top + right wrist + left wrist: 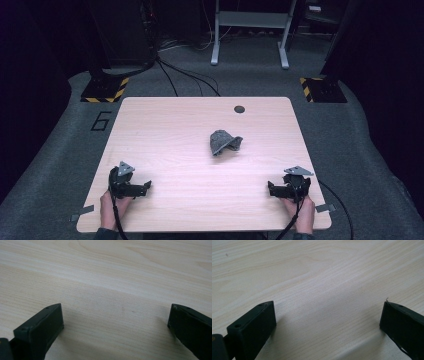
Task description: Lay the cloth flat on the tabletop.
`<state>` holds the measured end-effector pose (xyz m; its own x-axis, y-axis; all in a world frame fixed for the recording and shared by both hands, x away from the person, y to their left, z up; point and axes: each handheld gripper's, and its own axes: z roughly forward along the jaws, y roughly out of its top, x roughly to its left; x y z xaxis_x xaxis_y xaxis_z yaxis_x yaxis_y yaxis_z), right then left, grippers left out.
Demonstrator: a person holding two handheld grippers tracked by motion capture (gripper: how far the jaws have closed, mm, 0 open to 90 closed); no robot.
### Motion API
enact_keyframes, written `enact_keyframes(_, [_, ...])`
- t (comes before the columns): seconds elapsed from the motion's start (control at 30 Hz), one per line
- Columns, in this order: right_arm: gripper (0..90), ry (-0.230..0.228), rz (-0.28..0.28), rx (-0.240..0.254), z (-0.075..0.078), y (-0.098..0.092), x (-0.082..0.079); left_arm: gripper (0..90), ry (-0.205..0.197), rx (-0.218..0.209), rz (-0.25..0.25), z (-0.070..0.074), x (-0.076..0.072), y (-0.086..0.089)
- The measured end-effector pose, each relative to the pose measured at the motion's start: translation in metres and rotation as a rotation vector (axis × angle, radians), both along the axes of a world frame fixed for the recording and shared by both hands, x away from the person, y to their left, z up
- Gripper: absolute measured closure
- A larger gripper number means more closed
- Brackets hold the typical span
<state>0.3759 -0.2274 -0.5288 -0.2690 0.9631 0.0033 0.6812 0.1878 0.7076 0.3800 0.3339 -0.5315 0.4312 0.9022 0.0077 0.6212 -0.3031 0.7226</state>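
Grey cloth (224, 142), the one loose thing on your table (200, 120), lies crumpled in a soft, felt-like heap right of centre, toward the far edge. Nearest you, your left hand-held gripper (146, 186) rests by the near left corner, its blocky black jaws spread wide over pale, fine-grained wood. Your right hand-held gripper (270, 188) sits by the near right corner, jaws equally apart. A small dark round hole (239, 109) marks the far edge. The cloth's folds hide its underside.
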Motion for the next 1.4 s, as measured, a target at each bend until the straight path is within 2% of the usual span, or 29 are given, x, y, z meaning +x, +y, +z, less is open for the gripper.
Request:
enact_keyframes(0.27, [0.0,0.023,-0.014,-0.003,0.002,0.002,0.003,0.3,-0.001,0.000,0.000,0.000,0.000,0.000])
enact_keyframes(0.4, [0.0,0.047,-0.006,-0.003,0.004,0.002,0.003,0.3,-0.001,0.000,0.000,0.000,0.000,0.000])
enact_keyframes(0.47, [0.0,0.041,0.004,-0.012,0.004,0.002,0.004,0.3,-0.001,0.000,0.000,0.000,0.000,0.000])
enact_keyframes(0.57, [0.0,0.024,0.021,0.028,0.006,0.001,0.004,0.3,-0.001,0.000,0.000,0.000,0.000,0.000])
enact_keyframes(0.7, [0.0,0.012,0.050,0.052,0.012,0.005,0.007,0.3,-0.002,-0.001,0.001,0.000,0.000,0.000])
enact_keyframes(1.1, [0.0,-0.022,0.150,0.097,0.037,0.035,0.029,0.3,-0.001,0.001,0.000,0.000,0.000,0.000])
enact_keyframes(1.4, [0.0,-0.015,0.247,0.117,0.047,0.064,0.051,0.3,-0.001,-0.001,0.001,0.000,0.000,0.000])
